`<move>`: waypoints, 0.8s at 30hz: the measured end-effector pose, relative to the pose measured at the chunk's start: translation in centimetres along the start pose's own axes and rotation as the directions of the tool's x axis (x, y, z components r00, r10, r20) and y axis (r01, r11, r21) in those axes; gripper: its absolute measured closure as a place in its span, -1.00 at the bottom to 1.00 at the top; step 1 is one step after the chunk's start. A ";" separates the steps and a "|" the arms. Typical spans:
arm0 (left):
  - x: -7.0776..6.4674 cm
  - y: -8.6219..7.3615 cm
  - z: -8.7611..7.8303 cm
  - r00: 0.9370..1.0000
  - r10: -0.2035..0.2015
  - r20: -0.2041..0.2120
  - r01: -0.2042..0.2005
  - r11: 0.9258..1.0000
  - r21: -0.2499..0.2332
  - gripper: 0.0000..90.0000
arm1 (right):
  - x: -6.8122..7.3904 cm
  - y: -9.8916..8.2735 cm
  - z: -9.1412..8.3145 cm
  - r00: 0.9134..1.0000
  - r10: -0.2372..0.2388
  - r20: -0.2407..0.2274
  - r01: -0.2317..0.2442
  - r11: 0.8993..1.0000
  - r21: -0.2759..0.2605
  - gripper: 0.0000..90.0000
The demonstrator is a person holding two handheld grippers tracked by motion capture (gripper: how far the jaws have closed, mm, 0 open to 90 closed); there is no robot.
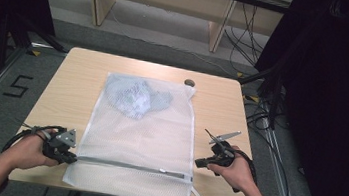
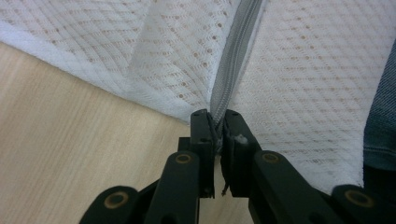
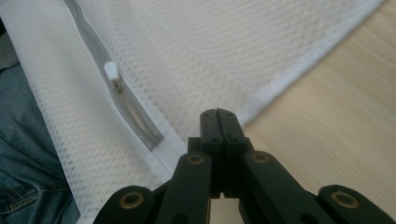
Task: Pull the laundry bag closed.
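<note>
Lying flat on the bench [image 1: 63,84], the mesh laundry bag [image 1: 142,139] looks light, soft and floppy. The left claw [image 1: 68,155] pinches the zipper's [image 1: 129,165] left end; the right claw [image 1: 201,162], pressed together and empty, should take the white pull tab [image 3: 111,70].

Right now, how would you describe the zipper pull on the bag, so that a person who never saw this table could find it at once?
On the wooden table lies a white mesh laundry bag with a grey zipper running across its near end. Follow that zipper toward the right gripper: the zipper pull is the small white tab there, the one solid piece on the grey strip.
</note>
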State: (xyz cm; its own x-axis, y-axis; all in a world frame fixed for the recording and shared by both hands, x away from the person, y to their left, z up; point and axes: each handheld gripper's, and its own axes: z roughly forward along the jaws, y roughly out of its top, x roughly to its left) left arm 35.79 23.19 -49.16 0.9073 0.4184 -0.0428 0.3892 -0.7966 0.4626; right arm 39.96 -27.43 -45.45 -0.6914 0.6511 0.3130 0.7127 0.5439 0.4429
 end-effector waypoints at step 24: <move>0.2 0.0 0.0 1.000 0.014 0.004 -0.014 1.000 0.012 0.86 | 6.4 4.6 7.9 0.978 -0.195 -0.077 0.203 0.974 0.105 0.53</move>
State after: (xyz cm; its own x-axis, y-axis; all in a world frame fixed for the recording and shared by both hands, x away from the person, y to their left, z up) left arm 35.95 23.25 -49.12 0.9132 0.4055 -0.0396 0.3782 -0.8075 0.4527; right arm 39.70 -16.58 -48.05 -0.8243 0.4897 0.2840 0.5661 0.7170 0.4067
